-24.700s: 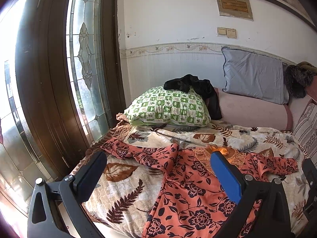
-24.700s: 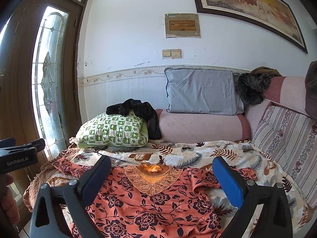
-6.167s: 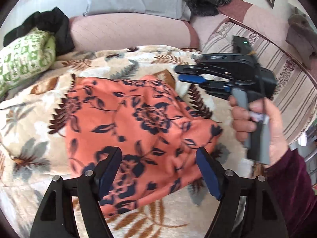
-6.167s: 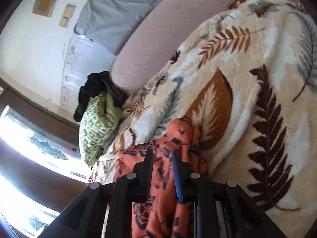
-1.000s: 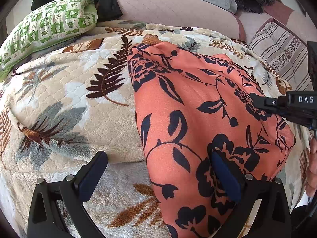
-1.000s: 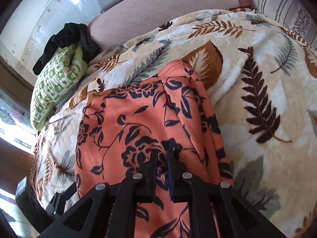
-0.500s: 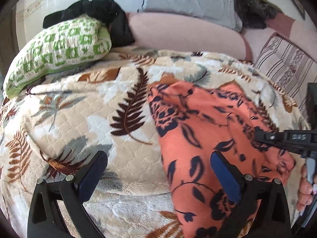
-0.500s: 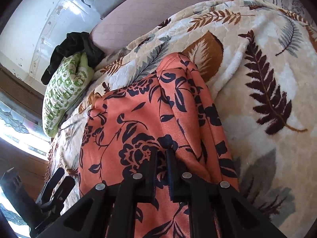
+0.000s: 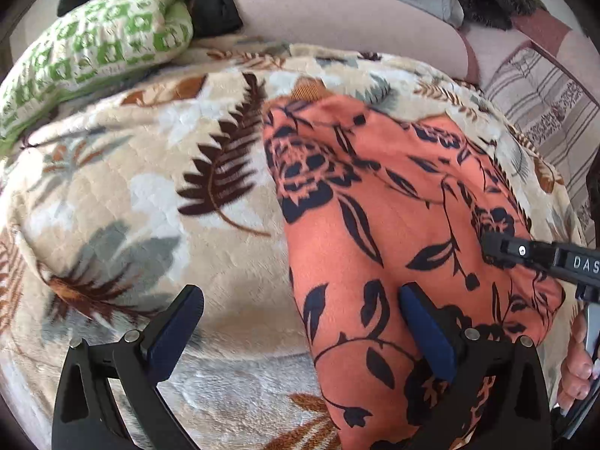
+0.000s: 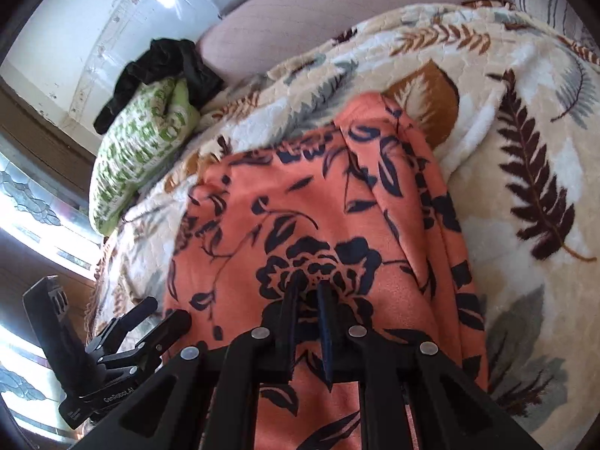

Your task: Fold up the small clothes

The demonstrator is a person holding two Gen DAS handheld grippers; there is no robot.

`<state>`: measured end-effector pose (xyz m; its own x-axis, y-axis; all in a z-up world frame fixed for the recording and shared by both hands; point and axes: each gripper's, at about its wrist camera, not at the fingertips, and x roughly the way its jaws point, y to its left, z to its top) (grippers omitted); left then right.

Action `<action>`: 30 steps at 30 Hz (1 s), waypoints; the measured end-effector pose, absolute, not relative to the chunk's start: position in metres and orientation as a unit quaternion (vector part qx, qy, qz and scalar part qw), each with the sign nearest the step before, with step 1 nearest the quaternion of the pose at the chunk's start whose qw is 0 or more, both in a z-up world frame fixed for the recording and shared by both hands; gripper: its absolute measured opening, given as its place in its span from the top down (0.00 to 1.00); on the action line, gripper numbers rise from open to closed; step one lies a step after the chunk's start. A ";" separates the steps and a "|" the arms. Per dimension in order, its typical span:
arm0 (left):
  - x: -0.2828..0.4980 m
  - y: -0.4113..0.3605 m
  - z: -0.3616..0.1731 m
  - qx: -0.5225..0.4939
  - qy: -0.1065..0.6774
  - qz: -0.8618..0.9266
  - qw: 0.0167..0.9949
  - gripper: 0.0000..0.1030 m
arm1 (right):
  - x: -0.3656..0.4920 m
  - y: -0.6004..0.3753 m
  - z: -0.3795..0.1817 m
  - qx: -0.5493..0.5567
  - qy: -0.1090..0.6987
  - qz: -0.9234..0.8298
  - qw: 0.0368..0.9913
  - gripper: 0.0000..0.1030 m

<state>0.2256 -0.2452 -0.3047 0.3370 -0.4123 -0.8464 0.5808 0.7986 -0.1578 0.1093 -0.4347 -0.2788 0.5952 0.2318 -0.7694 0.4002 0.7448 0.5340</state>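
**Two hand-held grippers, one folded garment: the edge is being squared**

Two tools are seen at work over the bed. The orange floral garment (image 9: 393,225) is laid in a folded block on the leaf-print blanket (image 9: 150,195), towards three o'clock of the left wrist view, with the green checked pillow (image 9: 93,41) off at ten o'clock and the black cloth (image 10: 157,67) heaped behind it. The left hand-held gripper (image 9: 300,322) is held spread wide, nothing pinched; its right finger is set over the garment, its left finger over bare blanket. The right hand-held gripper (image 10: 309,292) is pressed nearly together, and the fabric appears to be nipped between its tips at the big dark flower, though the exact bite is hidden by the fingers.

For this step to be done well, the pinched layers should be kept taut and low, and the near edge at six o'clock should be caught by the spread tool before anything is lifted, so that the stack is not dragged askew on the plush blanket.

Against the frame of a second ago, the garment is shown further towards three o'clock in the left view, more blanket is bared at nine o'clock, and the right tool's grip is unchanged. Much earlier, the garment was spread flat with sleeves out.
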 end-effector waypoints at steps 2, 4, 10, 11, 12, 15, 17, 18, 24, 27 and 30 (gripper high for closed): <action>0.232 -0.239 -0.306 0.053 0.511 -0.307 0.801 0.00 | 0.110 -0.436 -0.280 0.359 0.443 -0.052 0.820 0.88; 0.233 -0.236 -0.302 0.047 0.511 -0.310 0.801 0.00 | 0.111 -0.438 -0.275 0.360 0.440 -0.053 0.821 0.88; 0.219 -0.239 -0.289 0.062 0.478 -0.312 0.818 0.00 | 0.125 -0.454 -0.253 0.336 0.391 -0.076 0.853 0.88; 0.219 -0.239 -0.290 0.062 0.480 -0.317 0.816 0.00 | 0.127 -0.460 -0.251 0.336 0.383 -0.079 0.857 0.88; 0.218 -0.241 -0.291 0.065 0.484 -0.321 0.812 0.00 | 0.130 -0.467 -0.250 0.337 0.381 -0.086 0.857 0.88; 0.215 -0.248 -0.299 0.086 0.493 -0.327 0.802 0.00 | 0.139 -0.488 -0.271 0.371 0.409 -0.104 0.827 0.88; 0.215 -0.247 -0.298 0.079 0.493 -0.327 0.803 0.00 | 0.143 -0.500 -0.283 0.400 0.407 -0.094 0.816 0.88; 0.216 -0.246 -0.297 0.076 0.492 -0.326 0.804 0.00 | 0.144 -0.502 -0.282 0.407 0.403 -0.092 0.814 0.88; 0.223 -0.240 -0.295 0.052 0.493 -0.310 0.812 0.00 | 0.162 -0.491 -0.255 0.386 0.374 -0.061 0.841 0.87; 0.226 -0.239 -0.298 0.042 0.502 -0.313 0.806 0.00 | 0.183 -0.474 -0.254 0.369 0.386 -0.046 0.844 0.87; 0.226 -0.240 -0.300 0.044 0.510 -0.316 0.799 0.00 | 0.203 -0.461 -0.281 0.340 0.444 -0.075 0.825 0.87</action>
<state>0.2259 -0.2395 -0.3002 0.2793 -0.4598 -0.8430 0.5492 0.7966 -0.2525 0.2025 -0.4611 -0.2806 0.5938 0.1785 -0.7846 0.4264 0.7571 0.4950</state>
